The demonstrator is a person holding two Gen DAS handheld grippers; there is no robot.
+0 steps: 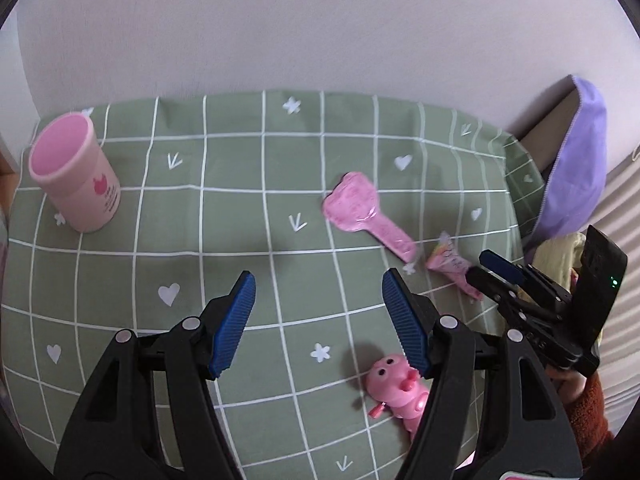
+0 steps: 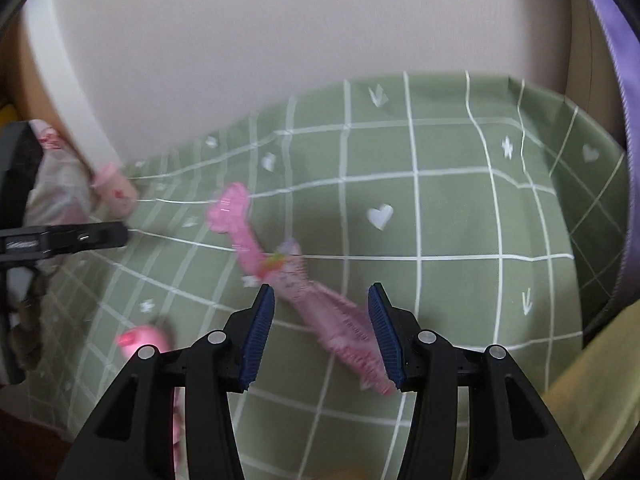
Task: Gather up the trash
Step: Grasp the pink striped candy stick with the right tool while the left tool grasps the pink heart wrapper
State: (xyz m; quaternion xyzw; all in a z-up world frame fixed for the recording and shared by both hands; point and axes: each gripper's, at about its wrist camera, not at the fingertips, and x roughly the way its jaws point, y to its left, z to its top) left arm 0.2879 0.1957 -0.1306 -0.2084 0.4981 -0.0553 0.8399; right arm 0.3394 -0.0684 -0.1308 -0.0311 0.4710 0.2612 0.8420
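Observation:
A long pink sachet wrapper [image 2: 332, 320] lies flat on the green checked cloth [image 2: 452, 208]. My right gripper [image 2: 321, 292] hovers over it, open, a blue pad on each side and neither pressing it. In the left wrist view the same sachet [image 1: 452, 266] lies just ahead of the right gripper [image 1: 482, 270]. A pink heart-headed wrapper [image 1: 360, 208] lies beside it, blurred in the right wrist view [image 2: 232, 208]. My left gripper [image 1: 319, 280] stands open above bare cloth [image 1: 240, 200], holding nothing. An open pink cup [image 1: 76, 176] stands upright at the far left.
A pink pig toy [image 1: 396, 388] lies near my left gripper's right finger. A purple bag [image 1: 576, 160] leans at the cloth's right edge beside a cardboard box [image 1: 556, 136]. A white wall [image 1: 320, 32] backs the cloth. A red sleeve [image 1: 588, 412] holds the right gripper.

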